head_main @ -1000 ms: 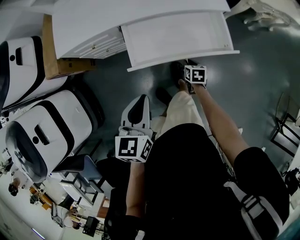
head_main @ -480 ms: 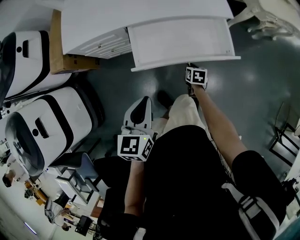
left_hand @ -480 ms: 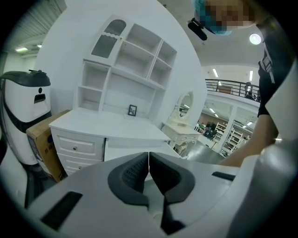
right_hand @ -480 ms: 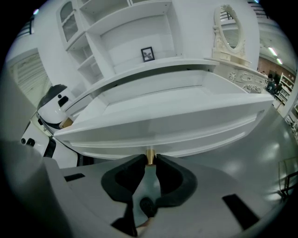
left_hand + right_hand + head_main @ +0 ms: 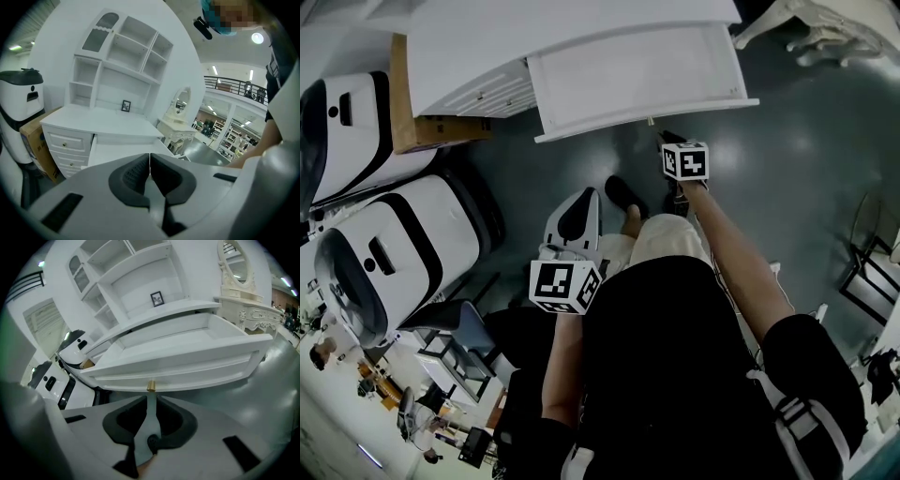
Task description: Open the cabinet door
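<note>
The white cabinet [image 5: 581, 28] has its wide drawer [image 5: 637, 80] pulled out toward me. A small brass knob [image 5: 151, 386] sticks out of the drawer front [image 5: 187, 371]. My right gripper [image 5: 151, 401] sits just short of that knob, with nothing between its fingers. Its jaws have just been closing a little, and a narrow gap still shows between them. In the head view the right gripper [image 5: 667, 139] hangs just below the drawer's edge. My left gripper [image 5: 149, 161] is shut on nothing, held back by my leg and pointing at the cabinet [image 5: 93, 124].
Two white and black machines [image 5: 384, 253] stand to the left of the cabinet, with a cardboard box [image 5: 412, 103] against its side. An ornate white dressing table [image 5: 243, 301] stands to the right. My shoe [image 5: 623, 195] is on the dark floor below the drawer.
My right gripper has drawn back from under the drawer's front edge, so the knob now shows free ahead of it. The left gripper has shifted slightly.
</note>
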{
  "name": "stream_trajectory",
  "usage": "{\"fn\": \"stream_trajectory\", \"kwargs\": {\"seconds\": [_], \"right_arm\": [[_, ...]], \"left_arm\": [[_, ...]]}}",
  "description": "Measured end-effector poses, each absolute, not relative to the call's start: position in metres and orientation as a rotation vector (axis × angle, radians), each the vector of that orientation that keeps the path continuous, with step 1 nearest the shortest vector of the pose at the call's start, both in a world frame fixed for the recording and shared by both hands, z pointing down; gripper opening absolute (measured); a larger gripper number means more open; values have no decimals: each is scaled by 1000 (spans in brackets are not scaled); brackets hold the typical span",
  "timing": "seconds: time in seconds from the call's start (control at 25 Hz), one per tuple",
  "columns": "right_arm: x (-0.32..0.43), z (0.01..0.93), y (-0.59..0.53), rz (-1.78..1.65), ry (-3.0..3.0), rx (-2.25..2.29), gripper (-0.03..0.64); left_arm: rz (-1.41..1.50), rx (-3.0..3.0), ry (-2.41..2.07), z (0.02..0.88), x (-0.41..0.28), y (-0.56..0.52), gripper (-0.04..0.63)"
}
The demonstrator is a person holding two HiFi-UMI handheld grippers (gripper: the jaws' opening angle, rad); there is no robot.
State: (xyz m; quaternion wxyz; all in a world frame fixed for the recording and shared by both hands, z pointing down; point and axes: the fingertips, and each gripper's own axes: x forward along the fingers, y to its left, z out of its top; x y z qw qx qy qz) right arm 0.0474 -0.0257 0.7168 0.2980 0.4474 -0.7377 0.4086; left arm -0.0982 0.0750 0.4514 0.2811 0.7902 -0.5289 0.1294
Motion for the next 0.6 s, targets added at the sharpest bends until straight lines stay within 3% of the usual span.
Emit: {"fn": "stream_trajectory", "kwargs": {"seconds": [0.6], "right_arm": [[144,631,42,933,-2156,1183,33]], "left_arm": [[263,2172,-1452,420,7,108,23]]}}
